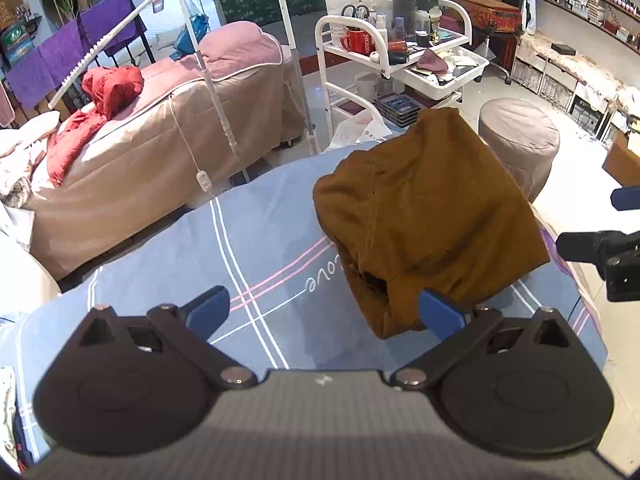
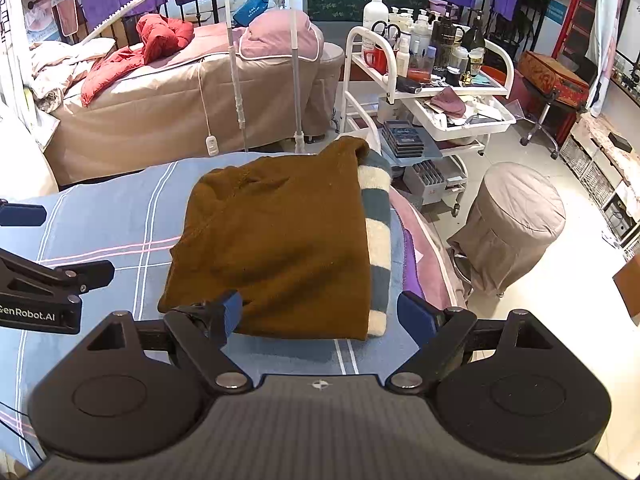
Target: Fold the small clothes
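The brown garment (image 2: 276, 248) lies folded on the blue checked bed (image 2: 112, 216), over a striped piece (image 2: 378, 236) near the bed's right edge. Both claws gape, holding nothing: left claw (image 1: 324, 312) beside the garment, right claw (image 2: 320, 316) at its near edge. A careless nudge could push the stack off the edge or undo the loose, open left fold.

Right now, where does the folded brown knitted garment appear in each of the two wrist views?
Left wrist view: the folded brown knitted garment lies right of centre on the blue checked bed sheet, partly behind the right blue finger pad.
Right wrist view: the garment lies at centre, its striped edge on the right.
Shared landmark: the round grey covered stool, to the right of the garment in both.
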